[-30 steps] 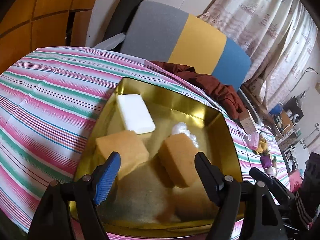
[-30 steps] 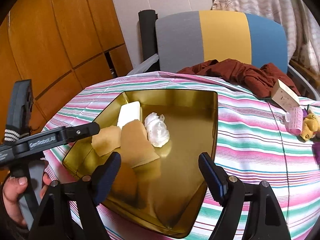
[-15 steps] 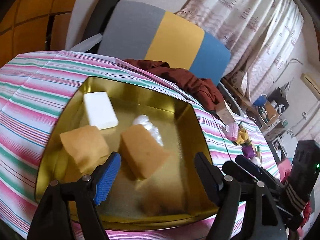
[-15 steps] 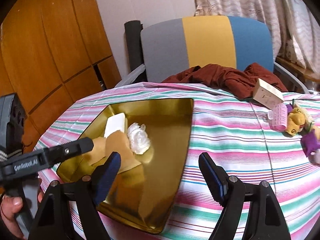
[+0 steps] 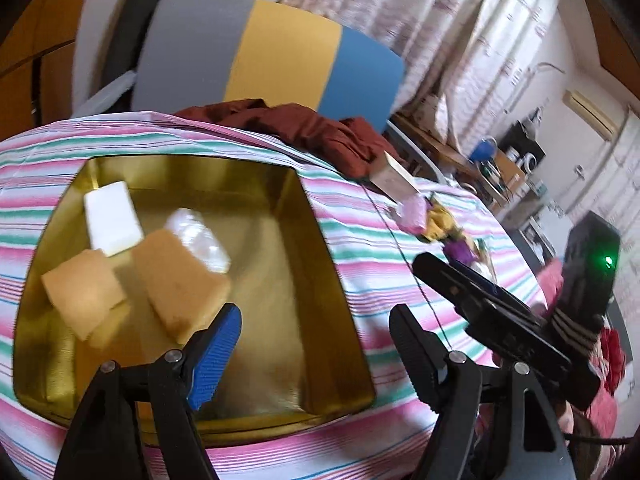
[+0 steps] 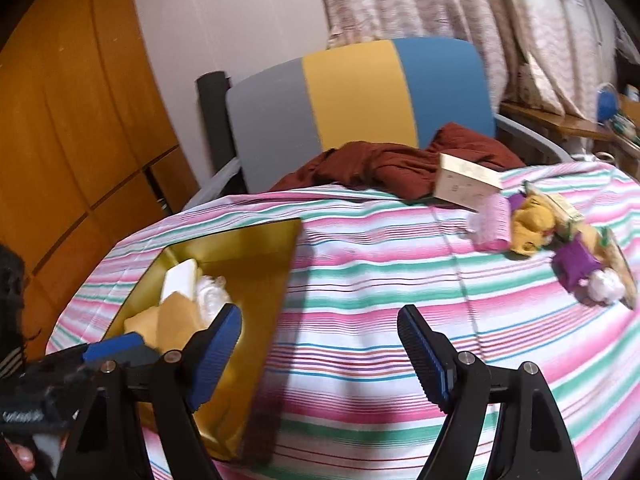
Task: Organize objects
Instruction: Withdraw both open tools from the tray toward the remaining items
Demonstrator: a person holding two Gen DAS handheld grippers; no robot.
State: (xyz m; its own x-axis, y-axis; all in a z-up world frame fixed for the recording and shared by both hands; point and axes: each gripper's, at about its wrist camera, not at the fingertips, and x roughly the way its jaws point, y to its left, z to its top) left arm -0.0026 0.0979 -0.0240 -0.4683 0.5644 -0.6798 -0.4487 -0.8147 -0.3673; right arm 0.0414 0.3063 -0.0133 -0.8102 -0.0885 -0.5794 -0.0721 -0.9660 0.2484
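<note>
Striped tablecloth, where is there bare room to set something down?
Bare striped tablecloth lies between the gold metal tray and the toy cluster. The tray's right half is free; its left is crowded with sponges.

1. White lettering on the left gripper [image 6: 120,350], at the lower left edge of the right wrist view: too blurred to read.
2. Beige box [image 6: 466,186] on the striped cloth: faint marks, illegible.
3. No other text legible.
</note>
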